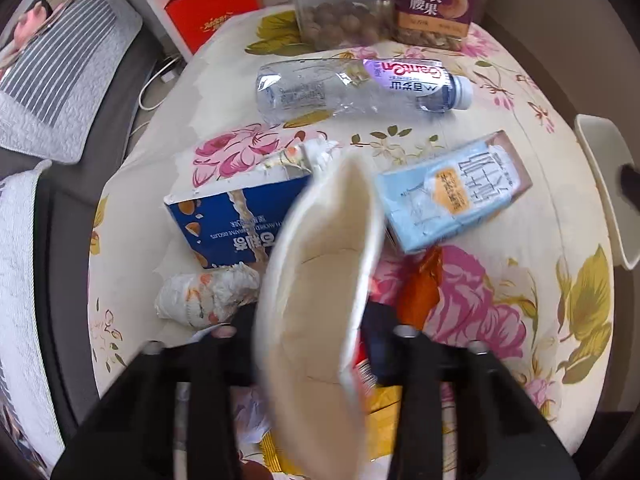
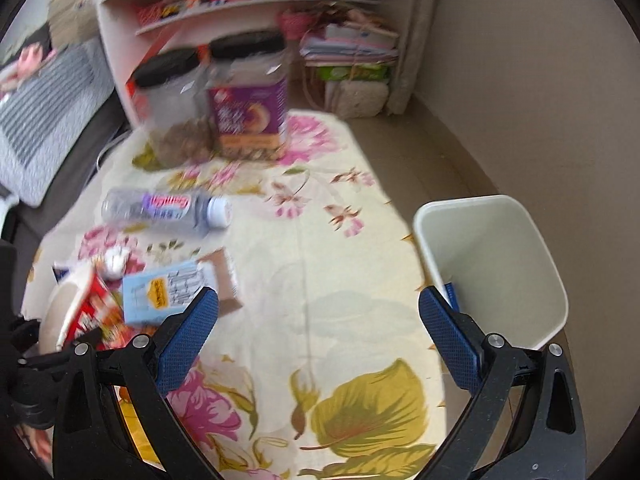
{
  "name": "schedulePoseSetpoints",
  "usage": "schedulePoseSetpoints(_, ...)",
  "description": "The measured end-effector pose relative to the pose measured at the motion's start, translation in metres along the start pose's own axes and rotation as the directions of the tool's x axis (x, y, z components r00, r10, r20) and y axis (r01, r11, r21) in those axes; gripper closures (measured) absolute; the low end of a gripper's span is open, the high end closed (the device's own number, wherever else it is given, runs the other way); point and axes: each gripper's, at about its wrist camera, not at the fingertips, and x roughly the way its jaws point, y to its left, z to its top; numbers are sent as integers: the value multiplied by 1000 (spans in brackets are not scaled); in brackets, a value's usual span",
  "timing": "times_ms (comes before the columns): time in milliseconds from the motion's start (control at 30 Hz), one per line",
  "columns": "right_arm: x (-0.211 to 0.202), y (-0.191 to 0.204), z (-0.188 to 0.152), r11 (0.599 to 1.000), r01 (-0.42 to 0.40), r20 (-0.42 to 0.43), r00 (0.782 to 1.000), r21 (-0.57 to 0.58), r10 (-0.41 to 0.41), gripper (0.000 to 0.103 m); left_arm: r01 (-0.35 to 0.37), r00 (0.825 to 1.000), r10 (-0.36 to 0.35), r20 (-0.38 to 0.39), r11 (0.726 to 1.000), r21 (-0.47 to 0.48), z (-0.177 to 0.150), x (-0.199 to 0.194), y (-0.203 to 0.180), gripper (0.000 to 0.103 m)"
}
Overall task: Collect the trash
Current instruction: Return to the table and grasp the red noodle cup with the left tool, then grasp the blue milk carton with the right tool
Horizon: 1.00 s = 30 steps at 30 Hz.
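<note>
My left gripper (image 1: 312, 320) is shut on a squashed paper cup (image 1: 320, 280), cream inside and red outside, pressed flat between the fingers above the floral tablecloth (image 1: 520, 128). Below it lie a blue biscuit box (image 1: 224, 220), a pale blue milk carton (image 1: 452, 188), a crumpled wrapper (image 1: 208, 292), an orange wrapper (image 1: 424, 284) and a clear plastic bottle (image 1: 360, 84). My right gripper (image 2: 319, 298) is open over bare cloth, nothing between its blue pads (image 2: 188, 344). The carton (image 2: 172, 292) lies just beyond its left finger, the cup (image 2: 80, 308) further left, and the white trash bin (image 2: 500, 264) stands right of its right finger.
Two nut jars (image 2: 176, 108) (image 2: 248, 108) stand at the table's far end. A shelf unit (image 2: 260, 0) is behind them, a striped cushion (image 1: 60, 64) to the left, a red box (image 1: 208, 8) on the floor. The bin's rim (image 1: 604, 184) is off the table's right edge.
</note>
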Motion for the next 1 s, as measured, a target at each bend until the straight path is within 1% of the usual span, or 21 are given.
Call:
schedulePoseSetpoints(100,11,12,-1,999,-35,-54,998,-9,34,7,-4,999,4,54,1000,2,-5,-13,6,74)
schedulePoseSetpoints(167,20,17,-1,997,-78,-104,991,28,81,7,-1,995,1,96,1000,-3,-8,-26,11,74)
schedulePoseSetpoints(267,28,27,0,991,-112,-149,981,79,123,7,-15,983,18,184,1000,-17,-13,-50,20,74)
schedulePoseSetpoints(333,28,36,1,992,-108,-140,983,72,117,7,-33,971,40,234,999,-32,-14,-65,27,75)
schedulePoseSetpoints(400,23,53,3,996,-88,-93,992,-32,85,7,-36,961,47,271,998,-47,-15,-78,36,74)
schedulePoseSetpoints(433,19,63,2,991,-73,-60,996,-110,66,7,-31,959,45,279,998,-54,-14,-82,41,74)
schedulePoseSetpoints(500,16,73,2,972,-66,-20,998,-227,63,7,-17,956,36,290,997,-70,-14,-88,52,74)
schedulePoseSetpoints(533,16,78,2,955,-60,-6,998,-291,61,7,-11,956,34,292,997,-79,-14,-89,57,74)
schedulePoseSetpoints(567,19,86,-2,919,-56,1,998,-390,61,7,-6,956,31,292,996,-87,-15,-90,62,74)
schedulePoseSetpoints(600,22,89,-2,898,-52,3,998,-438,59,7,2,957,26,289,995,-97,-15,-90,67,74)
schedulePoseSetpoints(633,27,94,-6,860,-47,9,998,-508,60,7,9,958,22,286,994,-106,-15,-89,72,74)
schedulePoseSetpoints(667,31,96,-7,836,-47,14,998,-547,66,7,14,959,18,283,994,-112,-15,-89,73,74)
schedulePoseSetpoints(700,37,101,-8,795,-53,15,997,-605,78,7,22,960,12,279,993,-118,-15,-88,76,74)
schedulePoseSetpoints(767,46,110,-12,719,-73,-15,996,-692,87,7,32,962,5,274,991,-131,-16,-88,80,74)
schedulePoseSetpoints(833,59,122,-16,629,-98,-66,995,-771,75,7,39,962,1,272,989,-143,-17,-87,81,74)
schedulePoseSetpoints(867,67,128,-18,579,-96,-78,995,-810,56,7,44,963,-3,270,988,-148,-16,-86,82,74)
schedulePoseSetpoints(933,76,133,-18,553,-98,-87,995,-827,46,8,54,964,-10,265,986,-160,-14,-84,84,74)
schedulePoseSetpoints(1000,82,136,-12,564,-129,-113,992,-816,63,10,55,966,-10,258,985,-166,-10,-81,85,74)
